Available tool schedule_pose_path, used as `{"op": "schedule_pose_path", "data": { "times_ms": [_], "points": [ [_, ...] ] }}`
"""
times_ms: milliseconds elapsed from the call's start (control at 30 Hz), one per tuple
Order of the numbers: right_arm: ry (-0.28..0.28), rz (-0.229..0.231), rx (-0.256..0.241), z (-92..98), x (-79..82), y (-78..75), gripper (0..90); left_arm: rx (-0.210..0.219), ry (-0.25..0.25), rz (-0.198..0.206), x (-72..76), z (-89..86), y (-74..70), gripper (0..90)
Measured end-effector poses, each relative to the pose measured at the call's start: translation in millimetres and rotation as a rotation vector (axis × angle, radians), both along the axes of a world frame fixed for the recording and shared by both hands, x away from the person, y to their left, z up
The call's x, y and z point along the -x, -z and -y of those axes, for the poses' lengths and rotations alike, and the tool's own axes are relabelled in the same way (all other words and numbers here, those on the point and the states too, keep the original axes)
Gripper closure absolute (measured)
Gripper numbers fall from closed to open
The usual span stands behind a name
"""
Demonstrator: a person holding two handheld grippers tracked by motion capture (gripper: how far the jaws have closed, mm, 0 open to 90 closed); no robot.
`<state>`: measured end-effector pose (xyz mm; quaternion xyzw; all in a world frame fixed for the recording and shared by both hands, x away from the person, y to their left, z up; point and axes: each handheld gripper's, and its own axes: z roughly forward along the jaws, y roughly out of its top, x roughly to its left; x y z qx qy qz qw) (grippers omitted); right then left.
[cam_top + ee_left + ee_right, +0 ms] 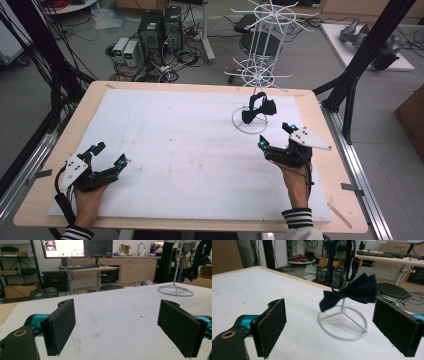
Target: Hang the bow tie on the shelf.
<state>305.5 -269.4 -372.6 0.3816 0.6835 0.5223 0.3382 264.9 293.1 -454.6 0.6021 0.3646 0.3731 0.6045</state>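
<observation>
Item one, the light wooden table (310, 97) with rounded corners, carrying a large white foam sheet (190, 150) that covers nearly all of its top and shows faint brownish scuffs near the middle. Item two, the tall white wire display stand (259, 60), seated on a round ring base at the far right part of my sheet, with two tiers of radiating wire spokes above; in my right gripper view its ring base (343, 323) lies flat on the foam straight ahead. Item three, my left gripper (107, 155), black with teal joints and a grey three-cornered plate, held in a hand at the near left corner of the sheet, jaws spread wide apart with nothing between them, well away from the stand. Item four, my right gripper (274, 135), same build, held at the right side of the sheet just short of the stand's base, jaws likewise wide apart and gripping nothing. Item five, the dark navy fabric bow tie (352, 293), hanging by its strap from the stand's lower spokes, dangling just above the ring base and tilted, near my right gripper but not touching it; in the high view it (260, 110) sits against the pole
</observation>
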Motion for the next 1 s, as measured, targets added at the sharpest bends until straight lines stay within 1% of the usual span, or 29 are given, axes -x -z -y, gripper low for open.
{"op": "schedule_pose_path", "data": {
  "times_ms": [67,133,200,267,300,367,400,467,533,600,667,700,767,800,833,1000],
  "points": [
    [0.0,0.016,-0.016,1.4,7.6,7.0,10.8,0.0,0.0,0.0,0.0,0.0,0.0,15.1],
    [-0.002,0.042,-0.05,3.7,17.6,16.0,10.8,0.0,0.0,0.0,0.0,0.0,0.0,15.2],
    [0.008,0.064,-0.067,4.5,27.5,24.9,10.8,0.001,-0.001,0.001,0.1,0.1,0.0,15.1],
    [0.028,0.099,-0.08,5.5,36.9,34.2,10.8,0.001,-0.002,0.001,0.3,0.1,0.1,15.1],
    [0.041,0.117,-0.091,6.2,40.8,38.8,10.8,0.002,-0.002,0.002,0.3,0.1,0.1,15.1],
    [0.066,0.138,-0.122,6.8,47.9,47.4,10.8,0.003,-0.002,0.004,0.5,0.1,0.2,15.1],
    [0.074,0.152,-0.125,7.3,50.1,51.1,10.8,0.003,-0.002,0.004,0.5,0.1,0.2,15.1],
    [0.098,0.166,-0.131,7.5,53.3,58.0,10.9,0.003,-0.001,0.005,0.6,0.1,0.2,15.1],
    [0.104,0.162,-0.139,7.8,53.6,64.9,10.8,0.003,-0.001,0.006,0.7,0.1,0.2,15.1],
    [0.117,0.148,-0.14,7.5,53.4,71.8,10.8,0.002,-0.001,0.008,0.9,-0.1,0.3,15.1],
    [0.128,0.138,-0.157,7.3,52.8,78.1,10.8,0.003,-0.002,0.009,1.1,0.0,0.3,15.1],
    [0.132,0.134,-0.155,6.5,52.6,80.5,10.8,0.003,-0.002,0.009,1.1,0.0,0.3,15.1],
    [0.141,0.143,-0.139,5.5,52.4,80.8,10.9,0.003,-0.002,0.009,1.1,0.0,0.4,15.0],
    [0.139,0.139,-0.14,4.9,52.6,81.0,10.9,0.004,-0.002,0.009,1.0,0.0,0.4,15.0],
    [0.135,0.146,-0.133,5.1,52.5,81.1,10.9,0.004,-0.001,0.008,0.8,0.0,0.3,15.0],
    [0.14,0.145,-0.156,6.9,53.1,81.7,10.8,0.009,-0.003,0.006,0.7,0.0,0.3,15.0]
  ]
}}
